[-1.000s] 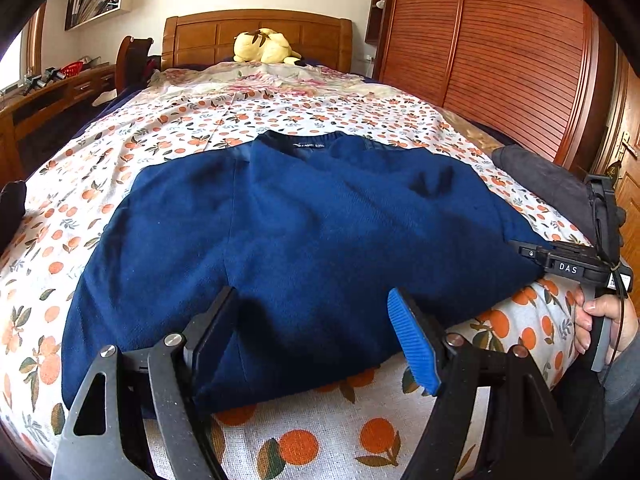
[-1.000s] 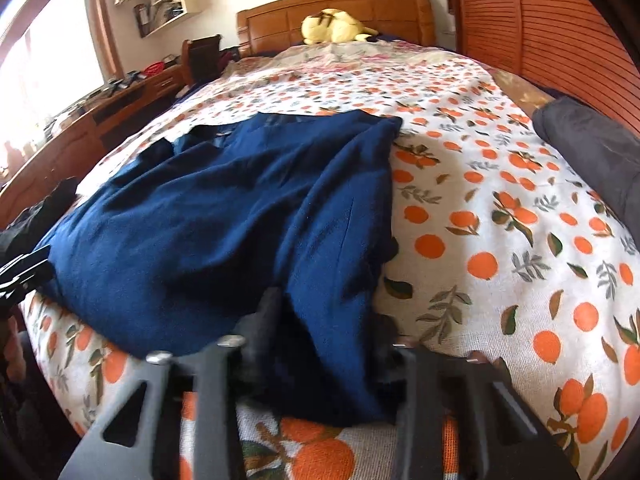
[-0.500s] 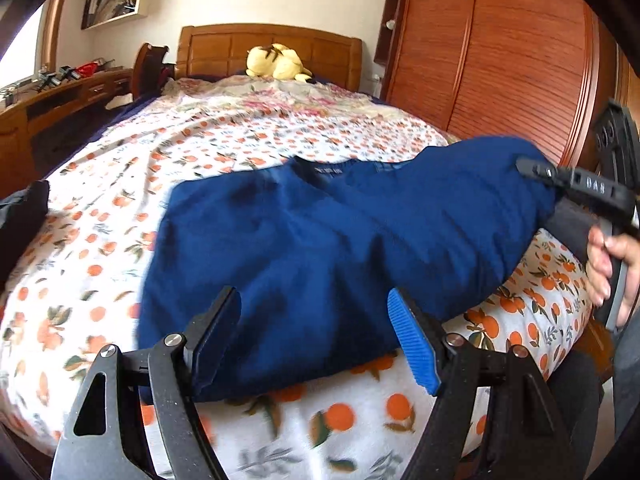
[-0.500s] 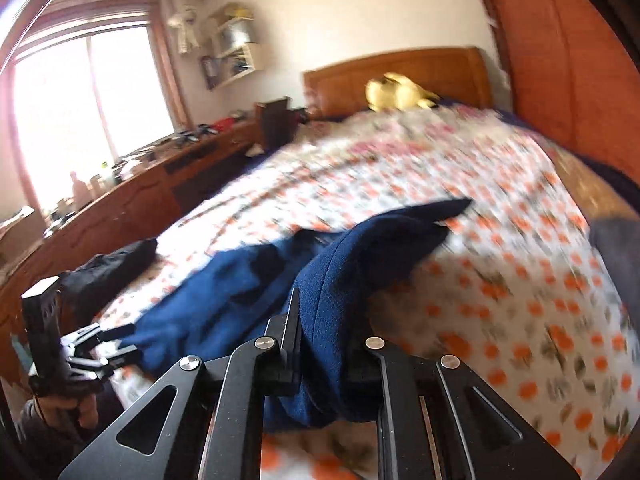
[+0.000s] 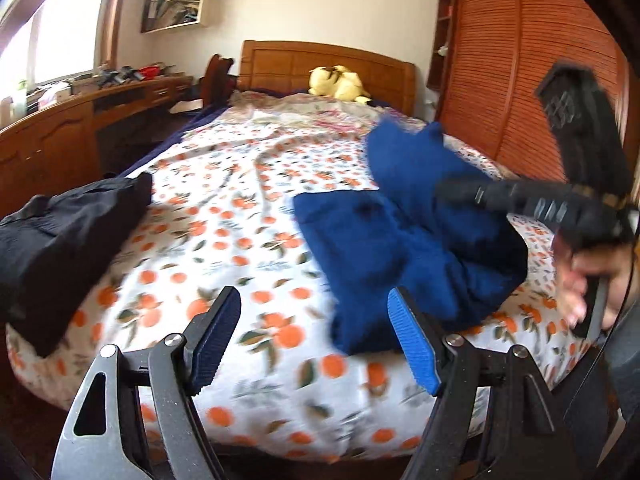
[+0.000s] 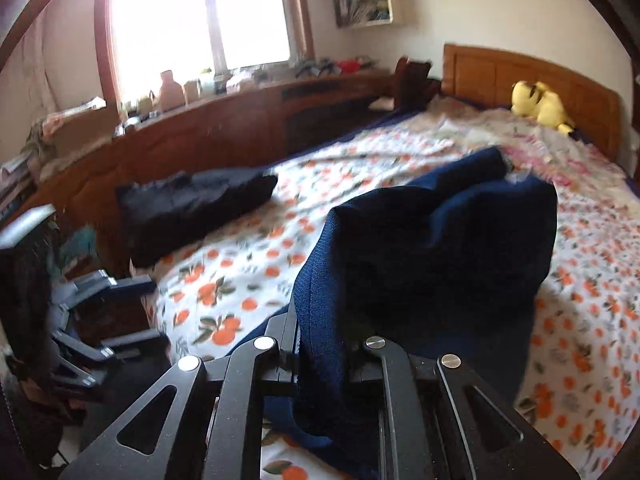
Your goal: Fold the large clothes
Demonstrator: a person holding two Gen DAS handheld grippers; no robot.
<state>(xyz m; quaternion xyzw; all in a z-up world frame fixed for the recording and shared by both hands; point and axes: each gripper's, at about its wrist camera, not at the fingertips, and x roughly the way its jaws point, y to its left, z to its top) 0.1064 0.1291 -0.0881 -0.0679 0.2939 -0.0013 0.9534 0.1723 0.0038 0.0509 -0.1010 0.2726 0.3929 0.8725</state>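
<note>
A navy blue sweater (image 5: pixel 404 248) lies bunched on the orange-print bed sheet (image 5: pixel 224 240), partly lifted at its right side. My right gripper (image 6: pixel 324 344) is shut on a fold of the sweater (image 6: pixel 432 240) and holds it up above the bed. In the left wrist view the right gripper (image 5: pixel 444 190) shows at the right, over the sweater, held by a hand. My left gripper (image 5: pixel 316 336) is open and empty, near the foot of the bed, left of the sweater's near edge. In the right wrist view it shows at the far left (image 6: pixel 100 312).
A folded black garment (image 5: pixel 60 232) lies at the bed's left edge, also in the right wrist view (image 6: pixel 192 204). A yellow plush toy (image 5: pixel 340 82) sits by the wooden headboard. A cluttered wooden desk (image 6: pixel 224 120) runs along the left. A wooden wardrobe (image 5: pixel 520 72) stands on the right.
My right gripper lifted the sweater's right side and carried it up and leftwards, so the flat sweater is now bunched. My left gripper drew back to the left.
</note>
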